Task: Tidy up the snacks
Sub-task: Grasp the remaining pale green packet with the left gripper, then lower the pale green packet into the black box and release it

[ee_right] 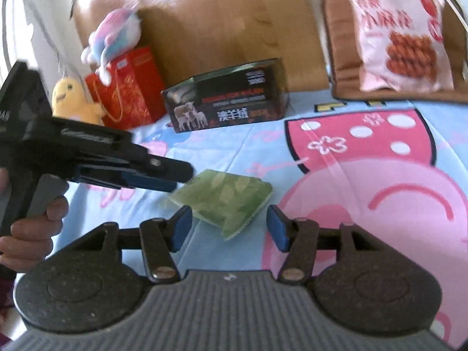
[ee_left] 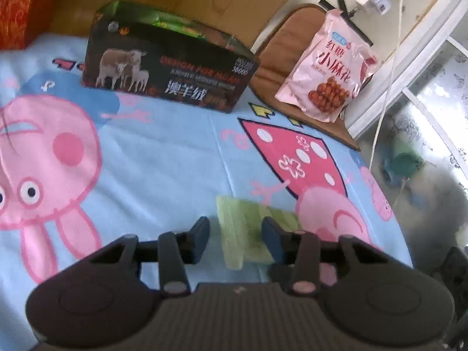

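A flat green snack packet (ee_left: 245,231) lies on the blue cartoon bedsheet (ee_left: 163,152). My left gripper (ee_left: 235,238) is open, its fingers on either side of the packet's near end, just above it. In the right wrist view the packet (ee_right: 225,196) lies just ahead of my open, empty right gripper (ee_right: 229,228), and the left gripper (ee_right: 163,175) reaches in from the left with its tips at the packet's left edge. A dark open box with sheep pictures (ee_left: 166,58) stands at the back. A pink snack bag (ee_left: 330,64) lies on a brown cushion (ee_left: 272,67).
A red gift bag (ee_right: 128,87) with plush toys (ee_right: 76,99) stands left of the box against the wooden headboard (ee_right: 219,20). A white cable (ee_left: 386,93) hangs by the bed's right edge, beside a window frame.
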Tool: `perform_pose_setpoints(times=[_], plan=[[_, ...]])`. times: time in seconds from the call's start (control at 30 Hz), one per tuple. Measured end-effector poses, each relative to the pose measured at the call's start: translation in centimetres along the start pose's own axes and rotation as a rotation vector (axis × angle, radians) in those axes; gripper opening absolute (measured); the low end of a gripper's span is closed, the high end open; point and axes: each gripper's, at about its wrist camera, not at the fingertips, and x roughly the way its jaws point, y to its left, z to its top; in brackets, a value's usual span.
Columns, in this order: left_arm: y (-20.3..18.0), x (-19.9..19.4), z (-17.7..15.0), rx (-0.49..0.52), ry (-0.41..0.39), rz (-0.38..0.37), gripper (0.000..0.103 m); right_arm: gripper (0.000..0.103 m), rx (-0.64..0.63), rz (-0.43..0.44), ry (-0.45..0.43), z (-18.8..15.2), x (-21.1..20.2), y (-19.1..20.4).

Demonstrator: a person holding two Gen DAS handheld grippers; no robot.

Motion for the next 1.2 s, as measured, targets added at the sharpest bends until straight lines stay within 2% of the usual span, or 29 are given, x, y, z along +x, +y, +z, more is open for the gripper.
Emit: perform_pose_setpoints(times=[0.07,0.2,0.37,0.5,0.67,0.9,1.03,1.2], plan=[[0.1,0.0,-0.2,-0.021,0.012,-0.031,0.027,0.059,-0.047,-0.023,-0.008,-0.2,0.5,0.7],[1.2,-1.2,-0.4,-0.054,-0.003,-0.031,0.025,0.057,-0.110,-0.052,-0.003,-0.1,1.4,2.5],[2.5,-3.2,-0.2,-0.086,-0.043,-0.029,0.025,0.055,-0.083,0.023,0.002,0.3,1.7,3.2],[2.8,-4.6,1.2,-0.076,-0.091,-0.023,0.025,0.055,-0.091,0.052,-0.024,1.2,2.2,4.5],[2.9,-5.6,4.6,-0.049,-0.136,-0.033,0.025,0.055,-0.092,0.077,-0.078,3.4,2.9,5.1],[1.8,-4.6,11.7,0.029,-0.231,-0.016,0.025,0.055,-0.164,0.058,-0.178,9.0,5.2,4.5],[1.9,-2.1,15.7,0.038,-0.254,-0.007,0.026,0.055,-0.191,0.047,-0.233,12.4,7.6,3.0],[2.4,2.5,18.5,0.060,-0.243,0.038,0.028,0.056,-0.228,0.006,-0.257,14.6,11.1,0.8]])
